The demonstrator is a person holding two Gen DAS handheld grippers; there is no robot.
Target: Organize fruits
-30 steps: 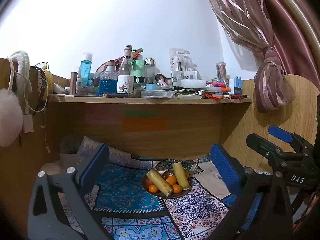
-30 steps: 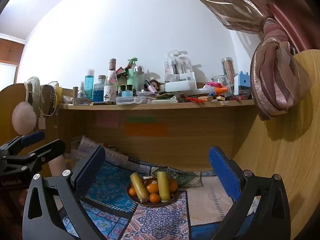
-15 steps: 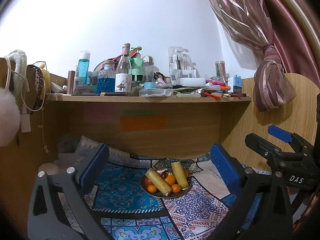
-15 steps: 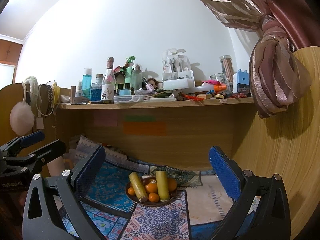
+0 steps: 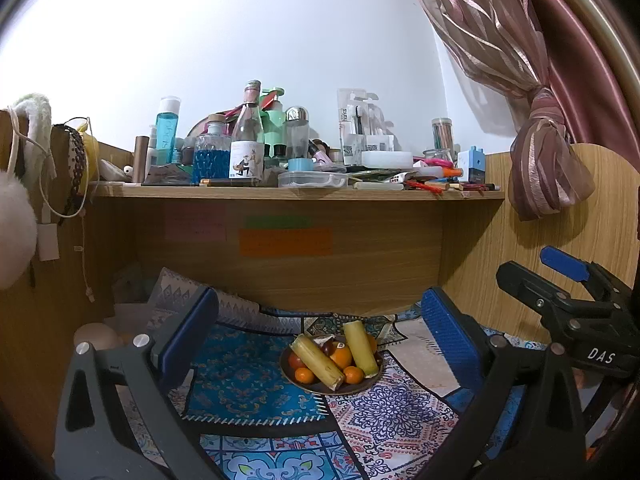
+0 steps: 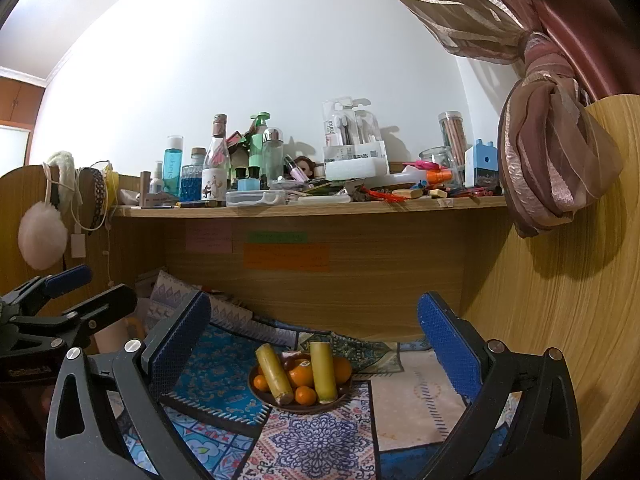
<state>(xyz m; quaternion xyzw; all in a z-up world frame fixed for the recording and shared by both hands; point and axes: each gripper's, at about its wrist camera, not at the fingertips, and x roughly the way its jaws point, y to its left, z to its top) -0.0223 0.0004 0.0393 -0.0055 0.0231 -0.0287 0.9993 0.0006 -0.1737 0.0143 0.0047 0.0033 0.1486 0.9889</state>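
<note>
From where I steer, the desk (image 5: pixel 420 408) lies under patterned cloths, and the dark bowl (image 5: pixel 316 387) on them is my landmark for everything else. Both tools hang short of the bowl and well apart from it: the left gripper (image 5: pixel 320 332) stands wide with nothing between its blue pads, and the right gripper (image 6: pixel 316 338) is just as wide and just as bare.

All the fruit I can see already sits in the bowl. Two long yellow-green stalks (image 6: pixel 323 372) (sugarcane pieces, I think) lie across the pile, one leaning toward the bowl's left rim and one more upright near its middle. Under and around them are oranges (image 6: pixel 301 376), and in the left view I make out something dark red (image 5: pixel 327 347) tucked between the stalks; I cannot tell what it is.

I judge this fits either a heap waiting to be sorted out of the bowl or a bowl just filled and finished, so I hold off naming a move. No loose fruit shows on the cloths around the bowl. Above and behind the bowl, the shelf (image 5: pixel 296 192) carries bottles and clutter, none of it fruit.
</note>
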